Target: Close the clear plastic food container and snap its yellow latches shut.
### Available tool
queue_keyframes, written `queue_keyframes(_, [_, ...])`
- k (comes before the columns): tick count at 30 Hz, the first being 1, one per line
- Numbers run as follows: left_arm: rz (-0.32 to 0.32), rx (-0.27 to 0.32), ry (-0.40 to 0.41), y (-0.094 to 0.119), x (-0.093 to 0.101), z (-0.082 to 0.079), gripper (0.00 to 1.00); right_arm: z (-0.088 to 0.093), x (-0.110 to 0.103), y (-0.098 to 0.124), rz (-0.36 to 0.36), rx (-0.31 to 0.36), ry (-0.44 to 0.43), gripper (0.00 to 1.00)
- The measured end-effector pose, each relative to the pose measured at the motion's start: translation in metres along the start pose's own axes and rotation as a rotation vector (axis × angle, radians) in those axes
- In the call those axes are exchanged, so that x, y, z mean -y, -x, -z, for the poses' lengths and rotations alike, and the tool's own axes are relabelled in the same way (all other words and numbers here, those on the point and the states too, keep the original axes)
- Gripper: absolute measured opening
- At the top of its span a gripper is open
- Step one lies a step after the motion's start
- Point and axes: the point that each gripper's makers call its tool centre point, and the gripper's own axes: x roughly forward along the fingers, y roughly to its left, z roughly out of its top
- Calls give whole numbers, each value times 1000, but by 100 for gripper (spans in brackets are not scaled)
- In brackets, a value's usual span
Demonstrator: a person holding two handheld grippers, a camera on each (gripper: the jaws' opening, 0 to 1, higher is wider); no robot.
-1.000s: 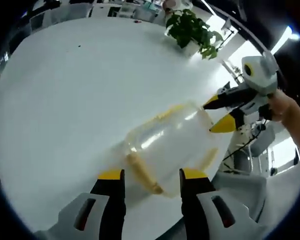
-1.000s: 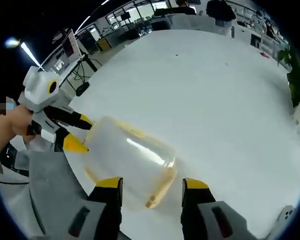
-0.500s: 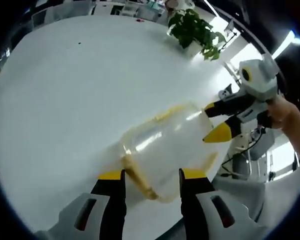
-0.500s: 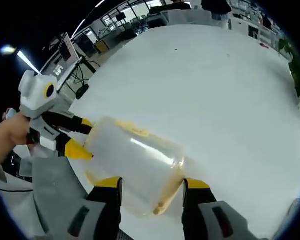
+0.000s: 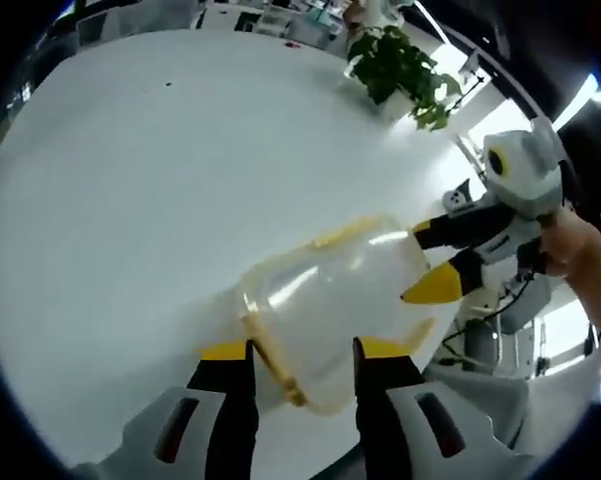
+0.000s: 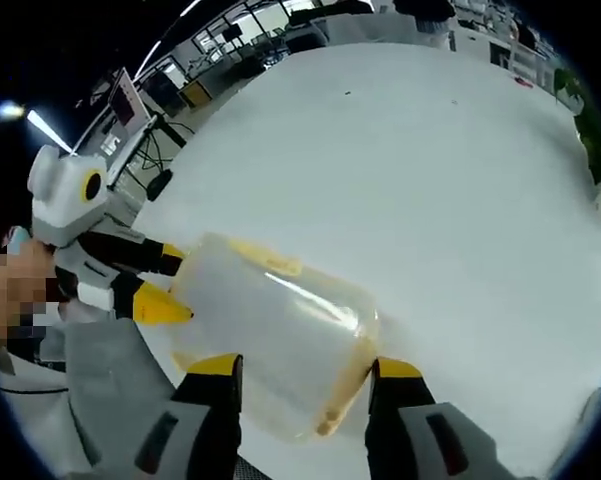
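Clear container (image 5: 330,300) on white table (image 5: 130,170), between both grippers. Left gripper (image 5: 298,350) spread astride yellow latch (image 5: 270,350); right gripper (image 6: 305,368) spread at opposite end. Latch contact unclear. Press squarely, brace opposite side.

The left gripper view looks close along its 2 jaws at the clear plastic food container with yellow latches (image 5: 330,310), lower centre, facing the other gripper at right. The right gripper view faces back from the opposite end, equally near. Both share the container and the round white table (image 5: 160,170) (image 6: 460,160).
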Motion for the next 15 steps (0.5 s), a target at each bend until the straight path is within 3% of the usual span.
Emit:
queue_keyframes(6, [1,-13,-20,0,2,1,34,-1,-1,-3,5,-32,-17,50])
queue_keyframes(9, [7,-13,-6,-1,2,2,34,0,-2,-3,-12,-34,-24,49])
queue_keyframes(10, [4,-14,30,-1,2,2,34,-1,-1,-3,-20,-19,-66,48])
queue_keyframes(12, [2,-26,-16,-2,2,3,34,0,1,-2,-18,-25,-29,49])
queue_keyframes(15, [10,-17,-13,-3,0,3,35,1,0,-1,-21,-10,-21,49])
